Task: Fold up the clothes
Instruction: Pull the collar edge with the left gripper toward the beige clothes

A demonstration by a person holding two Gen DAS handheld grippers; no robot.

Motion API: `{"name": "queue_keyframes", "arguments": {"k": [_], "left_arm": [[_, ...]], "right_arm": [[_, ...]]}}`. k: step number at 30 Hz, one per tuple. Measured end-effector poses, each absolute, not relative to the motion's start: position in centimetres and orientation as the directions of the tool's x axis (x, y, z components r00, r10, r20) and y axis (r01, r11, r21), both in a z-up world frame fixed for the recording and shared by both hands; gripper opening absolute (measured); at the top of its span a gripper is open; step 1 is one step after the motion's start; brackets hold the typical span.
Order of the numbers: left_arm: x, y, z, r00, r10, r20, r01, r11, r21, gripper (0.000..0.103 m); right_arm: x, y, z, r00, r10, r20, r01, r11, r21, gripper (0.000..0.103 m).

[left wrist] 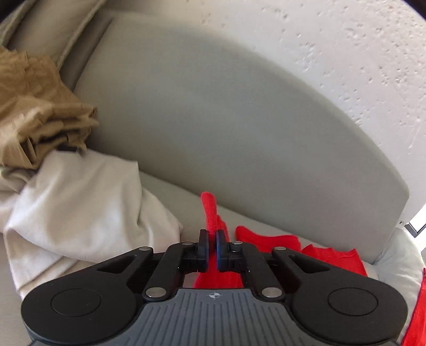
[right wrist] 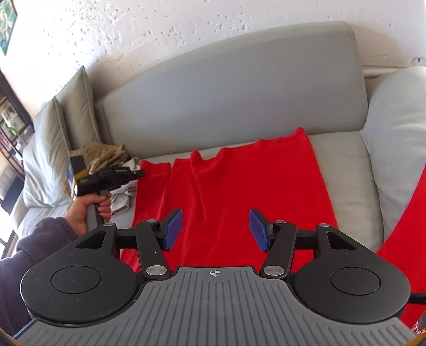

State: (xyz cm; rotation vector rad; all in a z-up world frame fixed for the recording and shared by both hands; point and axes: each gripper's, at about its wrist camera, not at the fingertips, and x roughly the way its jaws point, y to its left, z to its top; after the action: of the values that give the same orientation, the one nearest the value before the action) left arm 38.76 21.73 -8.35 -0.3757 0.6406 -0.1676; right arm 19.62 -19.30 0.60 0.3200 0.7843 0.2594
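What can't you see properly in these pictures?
- Red cloth: right wrist view, its near edge is hidden behind the right hand-held gripper.
- Tan clothes: left wrist view, cut off by the left edge.
- Wall picture: right wrist view, cut off at the corner, too small to read.

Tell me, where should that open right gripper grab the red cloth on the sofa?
Probably the near right edge of the red cloth, coming down from above. It lies flat on the sofa, so only an edge or corner can be pinched. The left gripper is shut at the far left edge; the right gripper hangs open above the middle.
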Motion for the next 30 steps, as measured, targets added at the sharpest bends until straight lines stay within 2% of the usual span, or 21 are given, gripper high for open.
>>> {"name": "queue_keyframes", "arguments": {"k": [7, 9, 13, 19, 24, 27, 30], "left_arm": [[31.3, 26.6, 2.7, 0.940, -0.113, -0.322, 0.009, 0.951, -0.308, 0.002], [29.4, 28.7, 5.0, 0.958, -0.049, -0.281, -0.035, 0.958, -0.286, 0.002], [26.0, 33.1, 5.9, 0.958, 0.040, -0.282, -0.131, 0.941, -0.313, 0.002], [22.0, 39.8, -1.0, 0.898, 0.157, -0.412, -0.328, 0.862, -0.386, 0.002], [21.2, 43.9, -6.8, 0.842, 0.175, -0.510, -0.433, 0.784, -0.446, 0.002], [21.4, 44.3, -6.9, 0.881, 0.124, -0.457, -0.376, 0.771, -0.514, 0.002], [21.5, 45.1, -6.7, 0.949, 0.053, -0.312, -0.258, 0.700, -0.666, 0.002]], "right_arm": [[17.0, -17.5, 3.7, 0.706, 0.390, -0.591, -0.174, 0.905, 0.389, 0.059], [16.5, -16.7, 4.4, 0.705, 0.416, -0.574, -0.199, 0.894, 0.402, 0.059], [16.2, -14.3, 5.4, 0.680, 0.484, -0.550, -0.247, 0.858, 0.450, 0.059], [17.2, -9.5, 3.6, 0.585, 0.580, -0.567, -0.295, 0.803, 0.517, 0.059], [18.1, -6.3, 1.0, 0.504, 0.592, -0.629, -0.287, 0.802, 0.524, 0.059], [18.3, -5.5, 0.7, 0.504, 0.582, -0.639, -0.289, 0.810, 0.510, 0.059], [18.4, -5.3, 0.8, 0.528, 0.562, -0.637, -0.291, 0.824, 0.486, 0.059]]}}
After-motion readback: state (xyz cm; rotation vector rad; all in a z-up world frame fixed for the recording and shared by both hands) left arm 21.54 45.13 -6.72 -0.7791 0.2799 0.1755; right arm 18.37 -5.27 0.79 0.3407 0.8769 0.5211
